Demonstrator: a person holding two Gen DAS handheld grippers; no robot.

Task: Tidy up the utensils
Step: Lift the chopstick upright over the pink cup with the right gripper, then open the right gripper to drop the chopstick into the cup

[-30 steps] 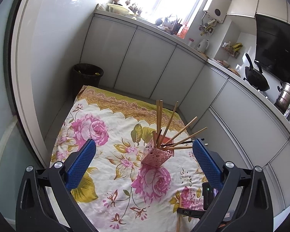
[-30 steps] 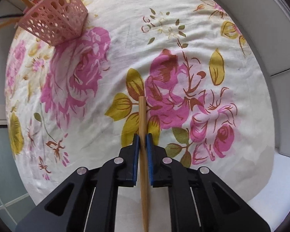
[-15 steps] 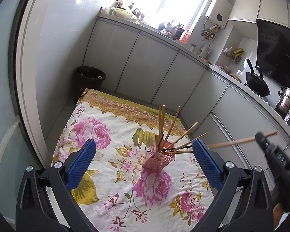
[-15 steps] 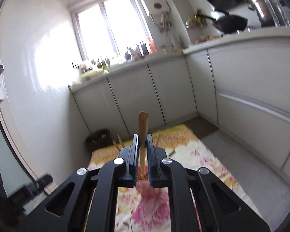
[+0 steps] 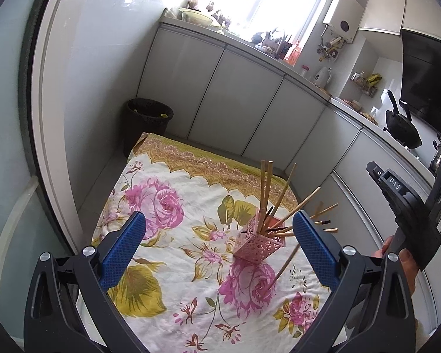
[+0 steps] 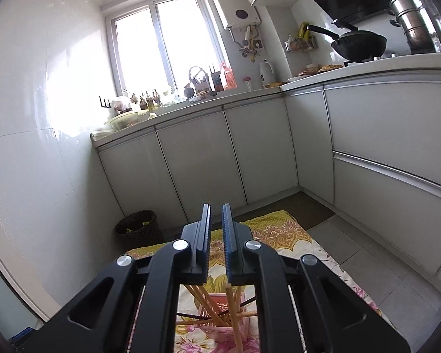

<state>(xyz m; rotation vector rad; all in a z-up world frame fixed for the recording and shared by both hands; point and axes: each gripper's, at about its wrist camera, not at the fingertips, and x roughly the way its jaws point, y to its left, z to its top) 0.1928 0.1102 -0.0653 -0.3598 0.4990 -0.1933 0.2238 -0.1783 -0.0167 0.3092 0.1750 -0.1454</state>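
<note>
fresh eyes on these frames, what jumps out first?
The pink lattice holder bristling with chopsticks, standing on the rose-print cloth on the kitchen floor. One loose chopstick slants down just outside it, tip near the cloth. The left claw frames it wide open; the right claw hangs above, slightly parted and empty.

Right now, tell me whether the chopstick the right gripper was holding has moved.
Yes. The chopstick has left the right gripper and now slants just right of the pink holder, its low end on the flowered cloth.
</note>
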